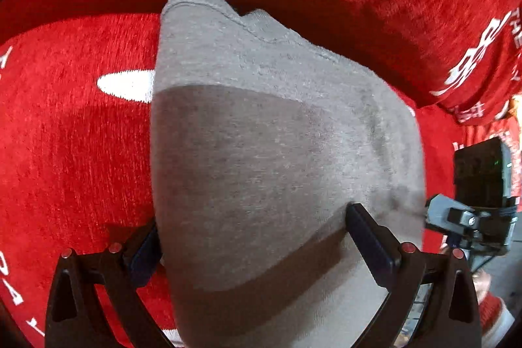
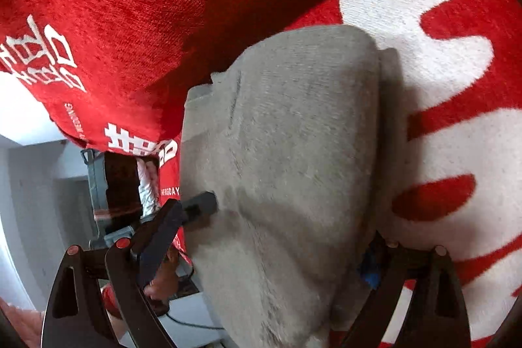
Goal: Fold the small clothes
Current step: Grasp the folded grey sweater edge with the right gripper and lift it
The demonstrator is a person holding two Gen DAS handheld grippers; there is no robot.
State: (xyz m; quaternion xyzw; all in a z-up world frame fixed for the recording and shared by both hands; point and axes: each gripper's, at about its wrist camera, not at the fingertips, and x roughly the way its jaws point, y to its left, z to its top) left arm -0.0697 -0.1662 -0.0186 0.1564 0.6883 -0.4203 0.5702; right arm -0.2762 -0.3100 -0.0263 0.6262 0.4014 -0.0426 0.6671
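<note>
The soft grey knitted garment [image 1: 261, 136] looks light and floppy. Both the left gripper [image 1: 254, 237] and the right gripper [image 2: 277, 237] stand released and wide around it. Its near corners seem the best hold.

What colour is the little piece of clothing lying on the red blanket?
The garment is plain grey, with no pattern. It shows best in the left wrist view.

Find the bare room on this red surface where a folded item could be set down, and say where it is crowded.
Free: the red cover left of the grey garment in the left wrist view, around the white oval mark. Also the patch with big white lettering on the garment's far side in the right wrist view. Crowded: the garment's edge where the other tool reaches in.
</note>
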